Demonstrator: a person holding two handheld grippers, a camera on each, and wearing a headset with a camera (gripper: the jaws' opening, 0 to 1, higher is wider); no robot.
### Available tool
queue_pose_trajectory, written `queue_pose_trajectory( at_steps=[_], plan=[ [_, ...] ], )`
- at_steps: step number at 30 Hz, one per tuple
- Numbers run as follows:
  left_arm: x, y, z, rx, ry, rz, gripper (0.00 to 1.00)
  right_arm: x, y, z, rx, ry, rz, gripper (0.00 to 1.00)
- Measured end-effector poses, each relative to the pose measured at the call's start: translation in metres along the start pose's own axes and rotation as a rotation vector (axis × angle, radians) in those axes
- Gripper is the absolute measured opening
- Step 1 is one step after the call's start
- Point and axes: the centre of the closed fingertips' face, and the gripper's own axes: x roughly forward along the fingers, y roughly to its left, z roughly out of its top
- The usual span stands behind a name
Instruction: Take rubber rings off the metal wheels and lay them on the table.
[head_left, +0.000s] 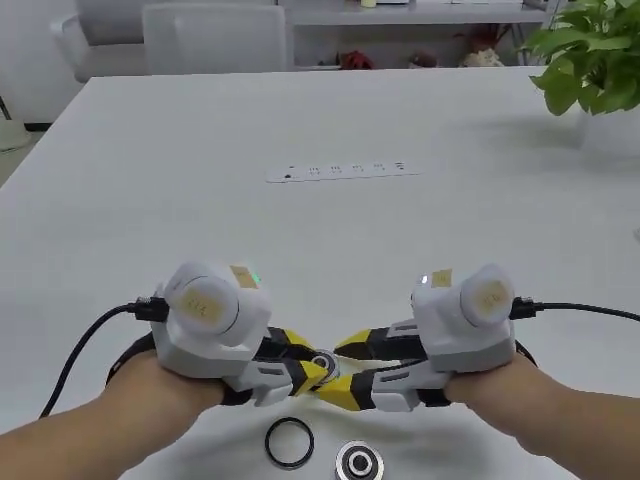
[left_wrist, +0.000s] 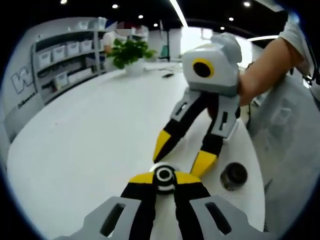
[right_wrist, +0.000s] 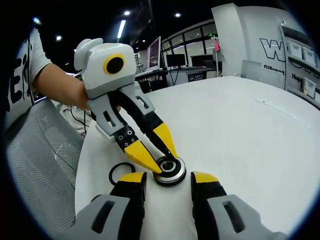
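Since stripping a ring likely needs one tool to anchor and one to pull, all items sit close together at the near edge.

- Table (head_left: 200, 180): white work surface.
- Left gripper (left_wrist: 165, 178): jaws narrow, clamped on a metal wheel (left_wrist: 164, 174), steadying it.
- Right gripper (right_wrist: 169, 176): jaws wide, one tip on either side of that wheel, apparently placed to catch the dark band at its rim.
- Second wheel (head_left: 359, 462): on the table, nearer than the tongs.
- Loose rubber ring (head_left: 289, 441): flat on the table, just left of the second wheel.
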Motion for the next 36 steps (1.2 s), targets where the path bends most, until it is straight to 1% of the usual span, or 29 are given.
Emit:
queue_pose_trajectory(
  at_steps=[5,9,17,23,30,34,36],
  plan=[
    [-0.001,-0.001,0.0,-0.007,-0.002,0.006,0.14,0.003,0.0,-0.001,0.004,0.002,-0.007,0.32],
    [-0.001,-0.001,-0.001,-0.009,-0.002,0.009,0.14,0.003,-0.001,-0.002,-0.012,0.008,-0.015,0.28],
    [-0.001,-0.001,-0.001,-0.013,-0.003,0.012,0.14,0.0,0.0,-0.006,-0.032,0.03,-0.018,0.24],
    [-0.002,-0.001,-0.002,-0.019,-0.003,0.018,0.14,-0.003,0.001,-0.007,-0.028,0.036,-0.016,0.21],
    [-0.003,-0.002,-0.002,-0.026,-0.002,0.025,0.14,-0.008,0.002,-0.009,-0.022,0.044,-0.009,0.14],
    [-0.003,-0.002,-0.002,-0.031,-0.006,0.03,0.14,-0.009,0.002,-0.01,-0.021,0.047,-0.01,0.12],
    [-0.003,-0.001,-0.002,-0.032,-0.007,0.029,0.14,-0.008,0.003,-0.01,-0.039,0.052,-0.008,0.13]
  ],
)
